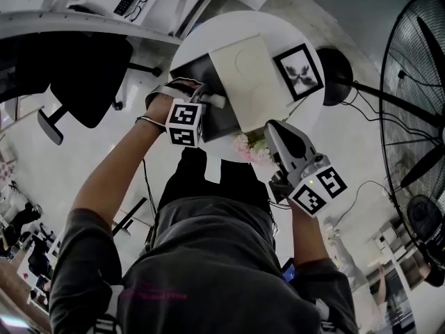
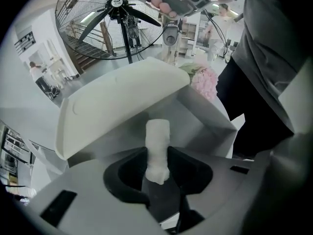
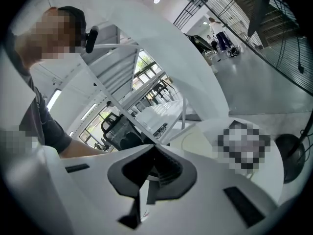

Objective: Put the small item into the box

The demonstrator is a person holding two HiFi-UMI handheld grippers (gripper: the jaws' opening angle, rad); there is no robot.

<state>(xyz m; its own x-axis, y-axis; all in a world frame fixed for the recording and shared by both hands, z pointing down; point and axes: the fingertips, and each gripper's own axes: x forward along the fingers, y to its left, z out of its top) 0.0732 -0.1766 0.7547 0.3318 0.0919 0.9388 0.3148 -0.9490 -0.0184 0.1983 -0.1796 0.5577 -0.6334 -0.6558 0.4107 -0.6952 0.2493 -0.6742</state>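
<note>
Pinching small white item (image 2: 157,148) btwn L fingers (image 2: 190,168) at open box (image 2: 208,116); R fingers (image 3: 168,173) shut.

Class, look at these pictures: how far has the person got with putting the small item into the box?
Done: the lid of the box stands open, and the small white item is off the table. In hand: the left gripper has its jaws closed on the item, right at the open box. Left: lower it inside and let go. The right gripper is shut, empty, off to the side.
</note>
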